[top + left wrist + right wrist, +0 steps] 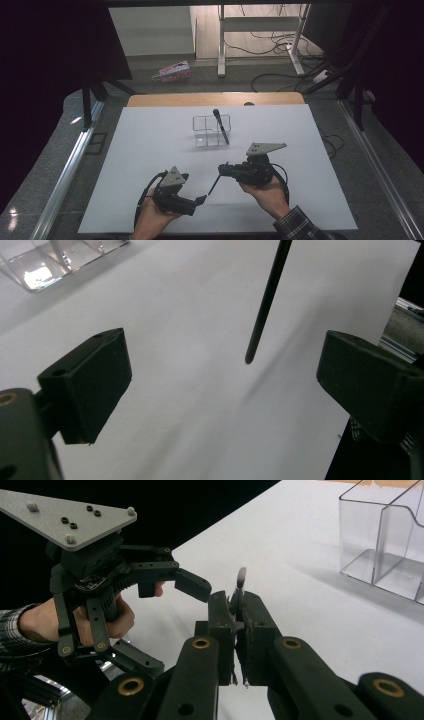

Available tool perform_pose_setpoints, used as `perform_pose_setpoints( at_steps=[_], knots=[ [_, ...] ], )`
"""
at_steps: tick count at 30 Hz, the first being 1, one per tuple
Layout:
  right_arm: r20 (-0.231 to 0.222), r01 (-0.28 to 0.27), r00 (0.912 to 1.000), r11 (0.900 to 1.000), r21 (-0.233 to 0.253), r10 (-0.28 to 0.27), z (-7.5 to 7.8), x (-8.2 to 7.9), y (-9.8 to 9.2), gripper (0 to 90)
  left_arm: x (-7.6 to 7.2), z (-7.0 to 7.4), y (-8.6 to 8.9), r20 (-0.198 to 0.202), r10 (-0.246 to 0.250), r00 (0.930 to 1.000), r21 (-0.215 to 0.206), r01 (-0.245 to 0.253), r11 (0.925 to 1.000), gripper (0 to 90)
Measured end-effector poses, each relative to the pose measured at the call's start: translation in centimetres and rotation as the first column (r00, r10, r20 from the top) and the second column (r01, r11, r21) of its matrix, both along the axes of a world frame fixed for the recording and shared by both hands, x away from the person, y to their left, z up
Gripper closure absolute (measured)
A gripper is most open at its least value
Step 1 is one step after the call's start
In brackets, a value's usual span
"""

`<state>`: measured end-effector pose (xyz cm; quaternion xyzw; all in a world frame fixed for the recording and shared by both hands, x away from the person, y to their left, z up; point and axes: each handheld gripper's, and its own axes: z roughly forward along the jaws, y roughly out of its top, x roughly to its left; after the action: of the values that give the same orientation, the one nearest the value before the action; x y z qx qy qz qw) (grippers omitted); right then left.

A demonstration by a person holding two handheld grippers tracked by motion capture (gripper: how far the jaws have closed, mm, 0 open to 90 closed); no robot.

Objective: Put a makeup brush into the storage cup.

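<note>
White tabletop point(150, 150) before us, our right gripper point(223, 170) clamped on a thin black rod point(214, 184), left gripper point(201, 199) at its seven o'clock, jaws apart, clear organizer point(211, 131) at twelve.

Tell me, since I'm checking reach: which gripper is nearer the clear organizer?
Right. The right gripper, shut on a thin black stick, sits just below the clear organizer; the left gripper is farther down-left.

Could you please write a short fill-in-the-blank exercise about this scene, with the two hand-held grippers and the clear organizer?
1. The right hand-held gripper is shut on a thin black ____.
2. The left hand-held gripper has its jaws ____.
3. A black pen leans inside the ____ organizer.
4. The organizer stands on a ____ table.

Missing words: stick; open; clear; white
</note>
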<state>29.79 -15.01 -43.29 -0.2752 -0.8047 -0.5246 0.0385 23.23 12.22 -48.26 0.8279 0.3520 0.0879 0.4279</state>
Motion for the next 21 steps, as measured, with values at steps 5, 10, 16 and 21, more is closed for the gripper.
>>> perform_pose_setpoints(
  at_steps=[5,10,16,21],
  knots=[
    [0.011,0.004,0.9999,1.0,-0.006,-0.004,0.1,-0.1,-0.1,84.8,-0.2,0.1,0.5,-0.01,0.003,0.9999,0.009,-0.003,1.0,4.1],
    [0.026,0.01,0.9996,1.0,-0.014,-0.01,0.2,-0.1,-0.2,84.8,-0.3,0.2,0.9,-0.013,0.014,0.9998,0.026,-0.013,0.9996,1.7],
    [0.04,0.019,0.999,1.0,-0.018,-0.018,0.4,-0.1,-0.5,84.8,-0.4,0.2,1.6,-0.018,0.02,0.9996,0.052,-0.019,0.9985,0.5],
    [0.047,0.023,0.9987,0.999,-0.027,-0.022,0.5,0.0,-0.7,84.8,-0.4,0.0,2.2,-0.025,0.039,0.9989,0.049,-0.038,0.9981,0.6]
  ],
)
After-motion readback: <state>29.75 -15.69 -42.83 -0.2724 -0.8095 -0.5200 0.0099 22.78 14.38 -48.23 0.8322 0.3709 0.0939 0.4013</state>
